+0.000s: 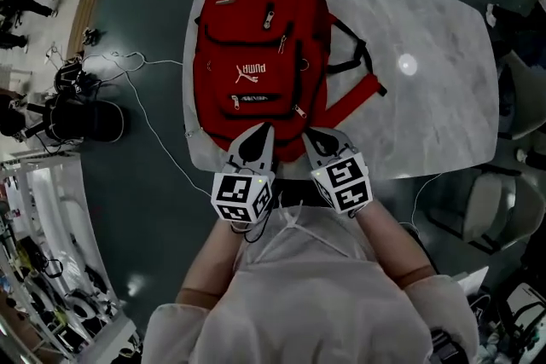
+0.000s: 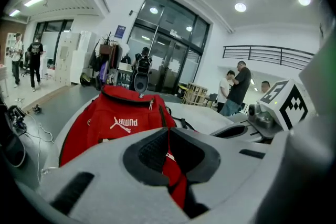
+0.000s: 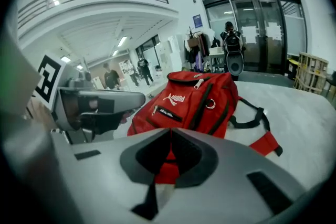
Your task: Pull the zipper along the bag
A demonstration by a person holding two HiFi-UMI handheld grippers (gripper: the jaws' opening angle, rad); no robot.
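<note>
A red backpack [image 1: 260,55] lies flat on the white marble table [image 1: 426,98], its front pockets facing up and its black-edged straps trailing to the right. Several silver zipper pulls show on it, one near the top [image 1: 269,15] and one on the lower pocket [image 1: 299,110]. My left gripper [image 1: 266,129] and right gripper [image 1: 309,135] sit side by side at the bag's near end, both shut with nothing held. In the left gripper view, the backpack [image 2: 123,118] lies ahead beyond the left gripper [image 2: 168,129]. From the right gripper [image 3: 170,130], the backpack [image 3: 197,102] looks the same.
The table's near edge [image 1: 409,173] runs just behind the grippers. A white cable [image 1: 145,115] and black gear [image 1: 81,119] lie on the floor to the left. A chair [image 1: 503,200] stands at the right. People stand far off in the hall.
</note>
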